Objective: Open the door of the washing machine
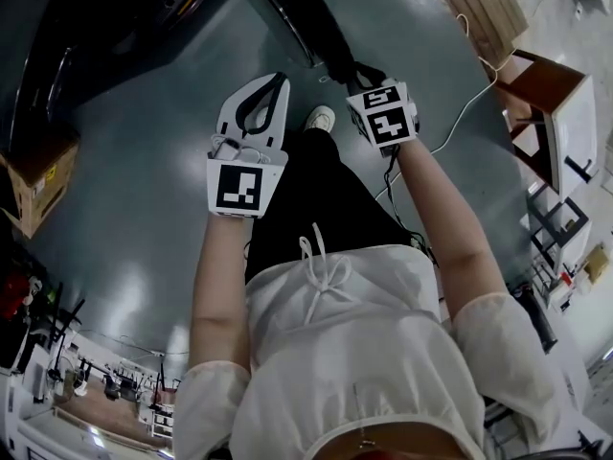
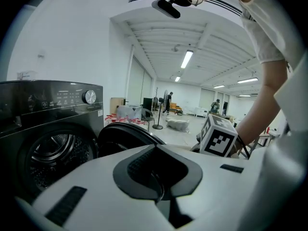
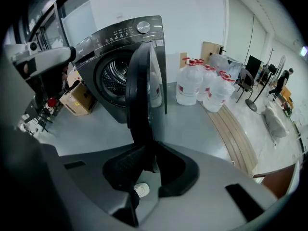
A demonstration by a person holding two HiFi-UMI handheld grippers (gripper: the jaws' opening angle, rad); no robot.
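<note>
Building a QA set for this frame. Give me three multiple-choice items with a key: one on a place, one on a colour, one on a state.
1. Where do the water jugs stand relative to the washing machine?
A. on top of it
B. on the floor beside it
C. inside its drum

2. What colour is the washing machine?
A. white
B. dark grey
C. red

3. The door is:
A. shut
B. open, untouched
C. open, its edge clamped in the right gripper

Key:
1 B: the jugs sit on the floor next to the machine.
2 B: its front panel is dark grey.
3 C: the door stands swung out, its edge between the jaws.
</note>
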